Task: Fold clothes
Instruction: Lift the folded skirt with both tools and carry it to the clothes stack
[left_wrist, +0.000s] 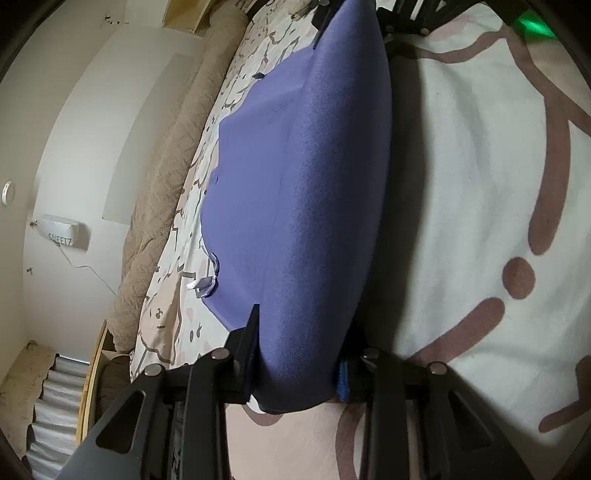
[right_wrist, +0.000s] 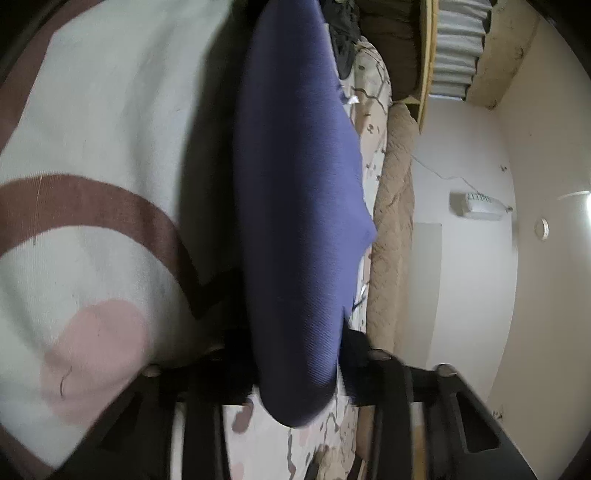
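Left gripper (left_wrist: 295, 369): clenched on a doubled edge of the purple garment (left_wrist: 295, 177), with cloth bunched between its two black fingers (left_wrist: 245, 343).

Right gripper (right_wrist: 295, 373): likewise clamped on a fold of the same garment, which filled the gap between its jaws (this view was blurred, so the exact pinch line could not be made out).

Garment: a smooth purple-blue piece, stretched in a taut band from one gripper to the other; in the left wrist view the right gripper's black frame (left_wrist: 406, 18) showed at the garment's far end, pinching the far edge.

Below the garment: a white bedsheet (left_wrist: 461, 184) printed with brown lines and dots; whether the cloth's lower edge touched it could not be told.

Further out: a beige knitted blanket (left_wrist: 173, 177) bunched along the far edge of the bed, then a pale wall (left_wrist: 74, 129) with a small white wall unit (left_wrist: 62, 232).

Step, as judged: carrying a held fold over to lay it down.

Risk one: only a narrow margin seemed held, so a sharp pull could draw an inner layer out and spoil the fold.

Risk two: unequal lowering of the two hands would skew the crease.

Risk three: slack cloth might drag on the sheet and wrinkle underneath.
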